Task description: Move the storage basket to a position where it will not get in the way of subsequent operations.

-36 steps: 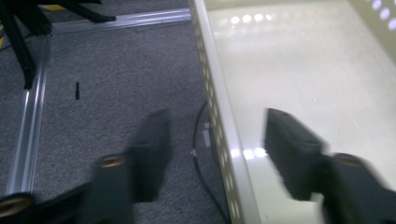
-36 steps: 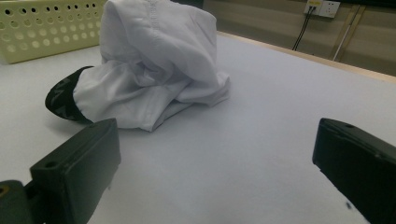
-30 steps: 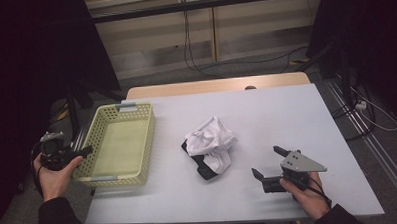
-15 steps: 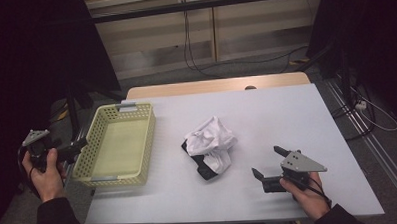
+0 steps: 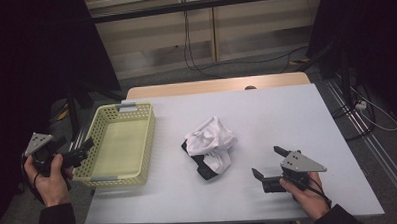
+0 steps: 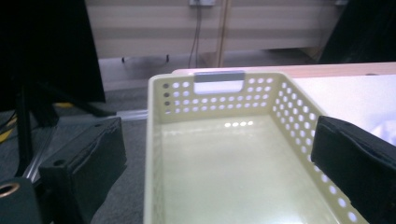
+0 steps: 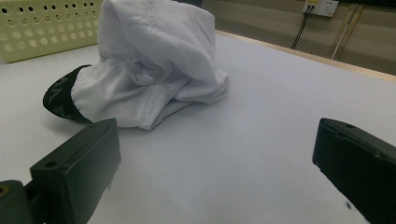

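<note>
Since a second ago the left gripper (image 5: 82, 147) has drawn back off the yellow basket (image 5: 120, 181), jaws spread and empty; the right gripper (image 5: 269, 163) waits just as open near the crumpled white garment (image 5: 211, 140) mid-table. Soft, light and floppy, I judge, so pinch a raised fold. The right gripper view reveals its dark patterned band (image 7: 60, 100) underneath; the left gripper view shows the basket's bare floor.

White table (image 5: 266, 109) before me with a pale wooden far edge, grey floor (image 5: 235, 65) beyond, beige panelled wall (image 5: 243, 25), cables (image 5: 189, 47) hanging from a wall socket (image 7: 317, 6), dark curtains, perhaps, on both sides, dim light.
</note>
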